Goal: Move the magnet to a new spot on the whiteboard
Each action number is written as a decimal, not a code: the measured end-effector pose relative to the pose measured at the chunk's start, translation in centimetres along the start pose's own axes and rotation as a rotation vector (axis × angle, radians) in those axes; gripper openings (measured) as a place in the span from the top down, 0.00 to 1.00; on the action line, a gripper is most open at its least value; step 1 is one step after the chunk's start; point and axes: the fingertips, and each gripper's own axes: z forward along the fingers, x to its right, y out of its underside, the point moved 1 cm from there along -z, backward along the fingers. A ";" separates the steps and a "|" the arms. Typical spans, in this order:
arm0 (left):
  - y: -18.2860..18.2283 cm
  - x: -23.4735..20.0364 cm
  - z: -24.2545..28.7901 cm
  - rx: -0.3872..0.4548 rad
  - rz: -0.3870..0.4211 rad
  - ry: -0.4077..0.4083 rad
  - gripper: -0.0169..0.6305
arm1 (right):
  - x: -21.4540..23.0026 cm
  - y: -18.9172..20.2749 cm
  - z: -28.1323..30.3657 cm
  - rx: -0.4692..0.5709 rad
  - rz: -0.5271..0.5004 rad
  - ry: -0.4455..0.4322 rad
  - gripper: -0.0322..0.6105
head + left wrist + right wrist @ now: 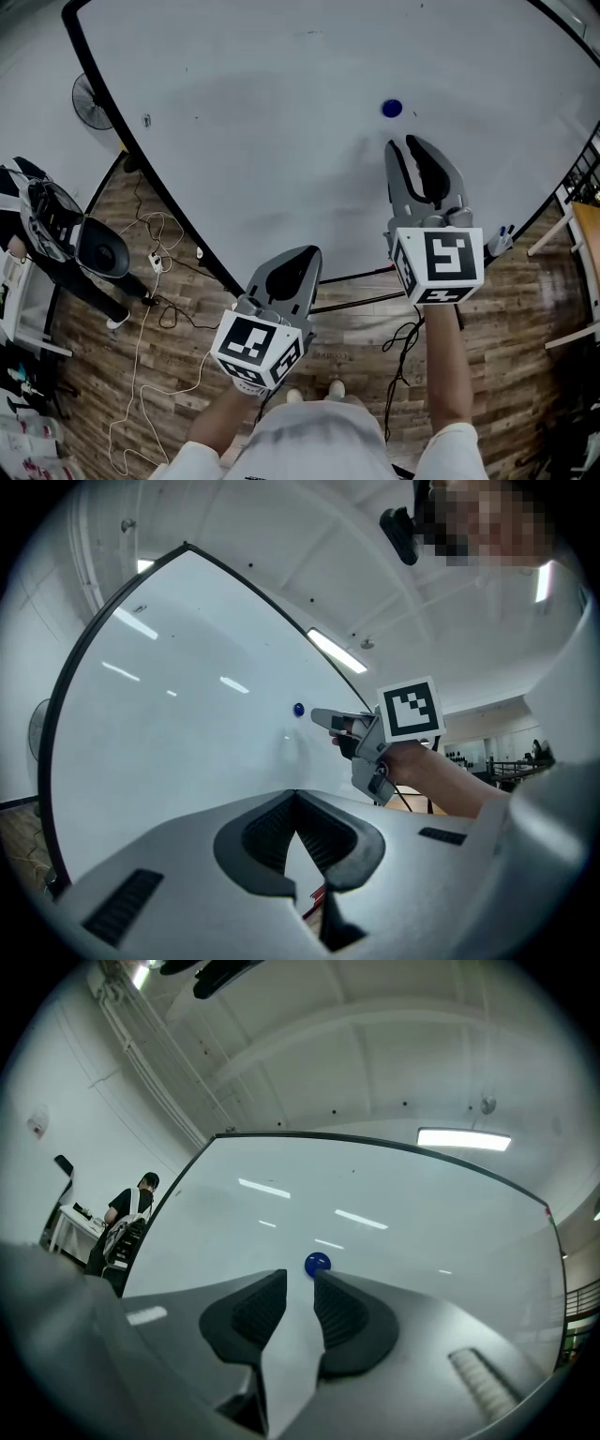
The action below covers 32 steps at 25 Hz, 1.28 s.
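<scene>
1. One white whiteboard with a thin black frame (pixel 281 141) fills the upper part of my head view. Its surface carries a few faint specks but no writing I can read.
2. One small, round, dark blue magnet (pixel 392 109) sits on the board, towards its right half.
3. The right gripper (pixel 405 142), grey with black pads, points at the board just below and to the right of the magnet, not touching it. In the right gripper view its jaws stand released with a narrow gap between them. Only bare board shows in the gap, and the magnet lies just beyond the tips.
4. The left gripper (pixel 309 253), also grey, is held lower, over the board's bottom edge. In the left gripper view its jaws are clenched tip to tip, with nothing between them.
5. There are two marker cubes, a right cube (pixel 439 264) and a left cube (pixel 255 349). Their black-and-white square patterns are the only print I can make out.
6. One round floor fan (pixel 94 101) stands past the board's left edge, beside the wooden plank floor (pixel 141 394).
7. One bystander in a dark top (pixel 131 1208) shows at the left of the right gripper view.
</scene>
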 end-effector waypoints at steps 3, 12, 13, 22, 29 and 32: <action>0.2 -0.2 0.5 -0.002 -0.006 -0.007 0.96 | 0.0 0.6 -0.9 -0.001 0.016 -0.005 0.83; 1.1 -1.1 0.1 0.009 0.005 -0.042 0.96 | -1.3 3.7 -4.7 -0.037 0.080 -0.008 0.93; 1.2 -1.2 0.0 0.012 0.007 -0.045 0.96 | -1.6 4.2 -5.1 -0.045 0.092 -0.007 0.93; 2.5 -1.5 -1.1 0.021 0.016 -0.056 0.96 | -2.9 9.7 -8.8 -0.152 0.149 0.020 0.93; 4.3 -1.8 -2.4 0.007 0.002 -0.073 0.96 | -4.4 13.5 -12.6 -0.211 0.253 0.017 0.96; 4.9 -1.7 -3.5 0.000 -0.020 -0.079 0.96 | -5.0 14.4 -14.1 -0.223 0.288 0.027 0.95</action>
